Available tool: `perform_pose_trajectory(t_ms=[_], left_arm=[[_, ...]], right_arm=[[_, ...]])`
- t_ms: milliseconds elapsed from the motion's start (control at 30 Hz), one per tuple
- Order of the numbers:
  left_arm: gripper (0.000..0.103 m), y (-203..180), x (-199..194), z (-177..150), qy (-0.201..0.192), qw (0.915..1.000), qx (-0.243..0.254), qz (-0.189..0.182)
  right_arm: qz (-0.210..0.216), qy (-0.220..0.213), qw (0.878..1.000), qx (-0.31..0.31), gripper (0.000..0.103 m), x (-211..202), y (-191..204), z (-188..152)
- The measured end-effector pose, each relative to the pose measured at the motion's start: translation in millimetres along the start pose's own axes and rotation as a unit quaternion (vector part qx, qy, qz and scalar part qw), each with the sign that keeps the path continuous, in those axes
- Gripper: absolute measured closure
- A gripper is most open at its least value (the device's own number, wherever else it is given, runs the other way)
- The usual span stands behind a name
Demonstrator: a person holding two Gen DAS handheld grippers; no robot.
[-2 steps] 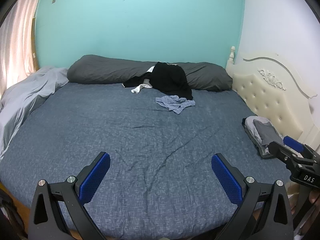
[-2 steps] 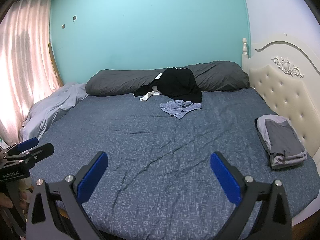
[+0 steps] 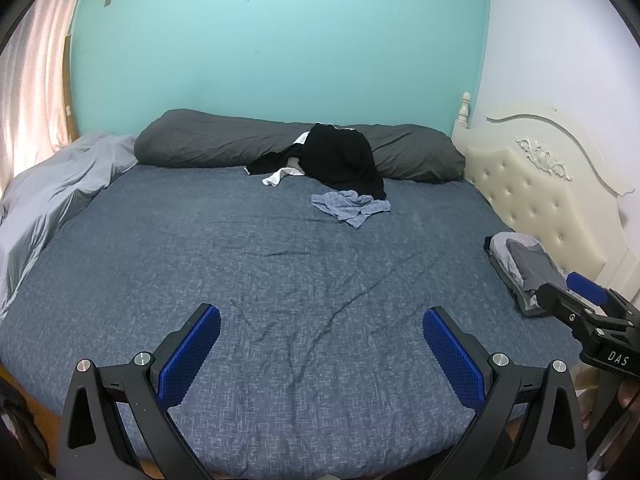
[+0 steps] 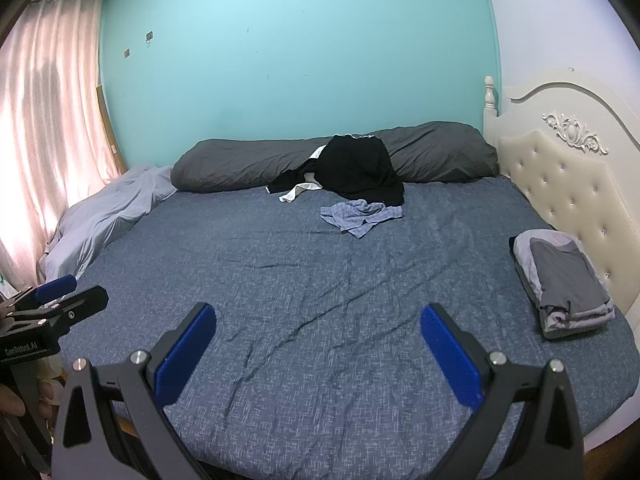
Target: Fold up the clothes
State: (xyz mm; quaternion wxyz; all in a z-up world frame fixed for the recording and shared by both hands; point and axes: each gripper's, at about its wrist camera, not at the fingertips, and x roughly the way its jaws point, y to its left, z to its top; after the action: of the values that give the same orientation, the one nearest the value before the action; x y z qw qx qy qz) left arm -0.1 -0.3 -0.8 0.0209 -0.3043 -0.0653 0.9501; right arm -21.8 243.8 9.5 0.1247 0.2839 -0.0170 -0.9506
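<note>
1. The unfolded clothes sit at the far side of the bed [image 3: 280, 280]: a crumpled blue garment [image 3: 350, 207] flat on the sheet, and just behind it a black garment [image 3: 340, 158] draped up against the long grey pillow [image 3: 208, 146], with a bit of white cloth [image 3: 276, 178] poking out beside it.
2. Both tools hang over the near edge, well away from all that. The left gripper [image 3: 320, 350] is spread wide, nothing between its blue pads; the right gripper [image 4: 318, 346] the same, wide and empty.
3. Risk one, I'd say: it's a long reach, and grabbing the black garment could pinch the pillow cover or white cloth along with it.
4. Risk two: dragging a piece back may rumple the already creased sheet.
5. Risk three: the folded grey stack [image 4: 564, 280] by the headboard [image 4: 568, 188] sits near the right gripper; a careless swing could topple it.
</note>
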Motion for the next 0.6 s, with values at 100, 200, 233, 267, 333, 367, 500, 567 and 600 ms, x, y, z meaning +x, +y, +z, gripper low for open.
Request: perform_pose_trajectory(t_ms=[100, 200, 233, 267, 333, 367, 500, 567, 600], left_arm=[[0.0, -0.8, 0.5, -1.2, -0.001, 1.0, 0.0, 0.0], [0.0, 2.2, 0.7, -2.8, -0.002, 1.0, 0.0, -0.001], [0.0, 1.1, 0.1, -3.4, -0.004, 1.0, 0.002, 0.0], [0.0, -1.1, -0.8, -4.4, -0.005, 1.0, 0.005, 0.001], [0.0, -5.3, 0.9, -5.1, -0.004, 0.9999, 0.008, 0.004], [0.0, -5.0, 1.6, -4.5, -0.003, 1.0, 0.008, 0.004], [0.0, -2.3, 0.2, -1.1, -0.001, 1.0, 0.007, 0.003], [0.0, -1.8, -0.2, 0.2, -0.001, 1.0, 0.007, 0.002], [0.0, -2.0, -0.4, 0.3, -0.001, 1.0, 0.007, 0.002]], right_arm=[[0.0, -0.003, 1.0, -0.001, 0.0, 0.6, 0.0, -0.2], [0.0, -0.003, 1.0, 0.0, 0.0, 1.9, -0.8, 0.5], [0.0, -0.003, 1.0, 0.0, 0.0, 2.6, -0.8, 0.5], [0.0, -0.003, 1.0, 0.0, 0.0, 2.9, -0.1, -0.2], [0.0, -0.002, 1.0, 0.0, 0.0, 2.5, 0.0, -0.5], [0.001, -0.002, 1.0, 0.0, 0.0, 2.1, -0.2, -0.3], [0.0, 0.0, 1.0, 0.002, 0.0, -0.3, -0.1, 2.0], [0.0, 0.0, 1.0, 0.001, 0.0, -0.3, -0.1, 2.6], [0.001, 0.001, 1.0, 0.002, 0.0, 0.1, -0.8, 3.0]])
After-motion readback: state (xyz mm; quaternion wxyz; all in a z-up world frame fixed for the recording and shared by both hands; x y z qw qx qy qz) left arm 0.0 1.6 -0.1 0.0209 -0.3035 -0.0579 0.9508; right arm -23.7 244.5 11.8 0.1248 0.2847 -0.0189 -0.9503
